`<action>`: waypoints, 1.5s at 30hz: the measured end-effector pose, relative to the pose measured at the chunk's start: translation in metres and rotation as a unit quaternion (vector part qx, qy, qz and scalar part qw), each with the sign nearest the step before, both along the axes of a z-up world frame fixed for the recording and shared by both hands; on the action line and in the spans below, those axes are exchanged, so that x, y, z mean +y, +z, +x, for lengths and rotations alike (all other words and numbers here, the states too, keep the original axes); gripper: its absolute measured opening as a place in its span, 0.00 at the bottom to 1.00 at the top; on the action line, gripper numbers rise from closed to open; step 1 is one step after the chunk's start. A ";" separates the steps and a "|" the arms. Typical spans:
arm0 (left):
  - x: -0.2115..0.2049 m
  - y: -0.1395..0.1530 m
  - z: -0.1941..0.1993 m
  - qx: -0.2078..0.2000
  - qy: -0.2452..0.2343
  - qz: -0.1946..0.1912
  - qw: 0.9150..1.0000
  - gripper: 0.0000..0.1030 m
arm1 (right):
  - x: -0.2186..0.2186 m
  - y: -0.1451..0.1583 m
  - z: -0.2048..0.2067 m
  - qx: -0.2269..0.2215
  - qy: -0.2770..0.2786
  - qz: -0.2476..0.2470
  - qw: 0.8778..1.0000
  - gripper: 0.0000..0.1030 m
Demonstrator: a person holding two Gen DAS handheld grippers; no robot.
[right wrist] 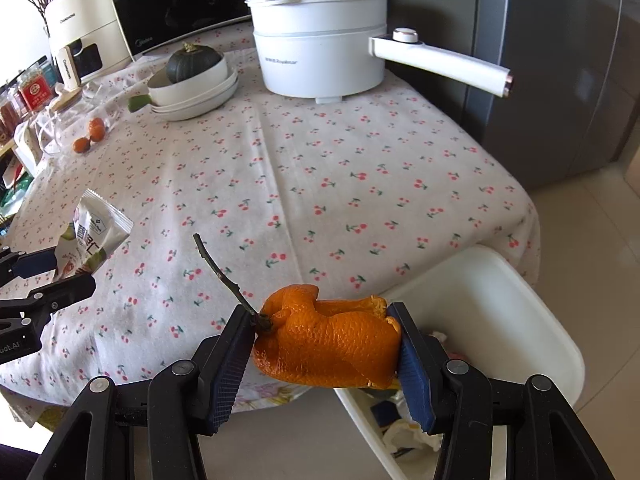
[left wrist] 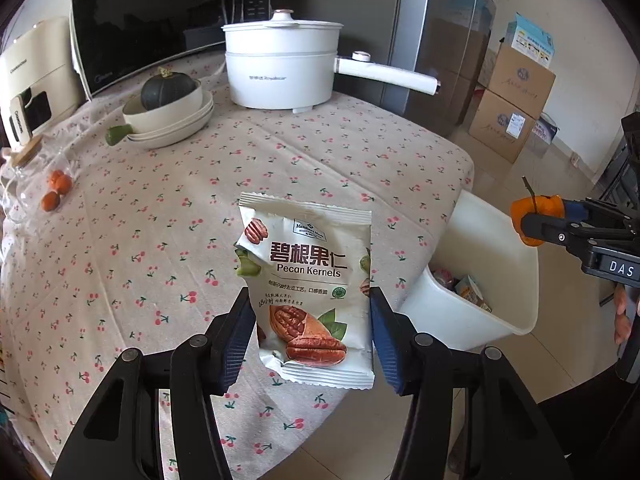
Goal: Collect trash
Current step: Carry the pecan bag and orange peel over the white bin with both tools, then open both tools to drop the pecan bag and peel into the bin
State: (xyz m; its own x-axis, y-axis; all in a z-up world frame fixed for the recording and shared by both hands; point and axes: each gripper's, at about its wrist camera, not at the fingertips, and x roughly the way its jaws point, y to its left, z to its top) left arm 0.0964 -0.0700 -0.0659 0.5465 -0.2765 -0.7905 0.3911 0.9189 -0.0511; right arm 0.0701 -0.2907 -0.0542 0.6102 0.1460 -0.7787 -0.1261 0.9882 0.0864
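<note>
My left gripper is shut on a white pecan kernels packet, held upright above the cherry-print tablecloth. My right gripper is shut on an orange peel with a dark twig sticking up from it, near the table's front edge. A white trash bin stands on the floor beside the table, with several wrappers inside. In the right wrist view the bin lies just right of the peel, and the left gripper holds the packet at far left. The right gripper with its peel shows at the left view's right edge.
A white electric pot with a long handle stands at the table's back. Stacked bowls hold a dark green squash. Small oranges, a glass jar, a microwave and a cream appliance sit at the back left. Cardboard boxes stand on the floor.
</note>
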 end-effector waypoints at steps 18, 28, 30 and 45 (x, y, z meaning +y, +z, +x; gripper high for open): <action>-0.114 -0.022 -0.005 0.010 -0.092 -0.006 0.996 0.57 | -0.105 -0.017 -0.043 0.016 -0.090 -0.030 0.995 0.58; -0.173 -0.046 0.004 0.024 -0.132 -0.022 0.991 0.57 | -0.128 -0.022 -0.045 0.027 -0.109 -0.041 0.993 0.58; -0.180 -0.050 0.007 0.026 -0.140 -0.028 0.989 0.58 | -0.131 -0.022 -0.044 0.026 -0.110 -0.045 0.993 0.58; -0.180 -0.052 0.030 0.021 -0.116 -0.028 0.993 0.97 | -0.145 -0.025 -0.030 0.040 -0.125 -0.039 0.991 0.58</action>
State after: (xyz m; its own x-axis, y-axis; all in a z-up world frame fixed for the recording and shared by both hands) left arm 0.1261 -0.2495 -0.1177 0.4297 -0.4349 -0.7914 0.5875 0.8002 -0.1208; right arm 0.0404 -0.4356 -0.0789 0.5548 -0.0643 -0.8295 0.1272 0.9918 0.0082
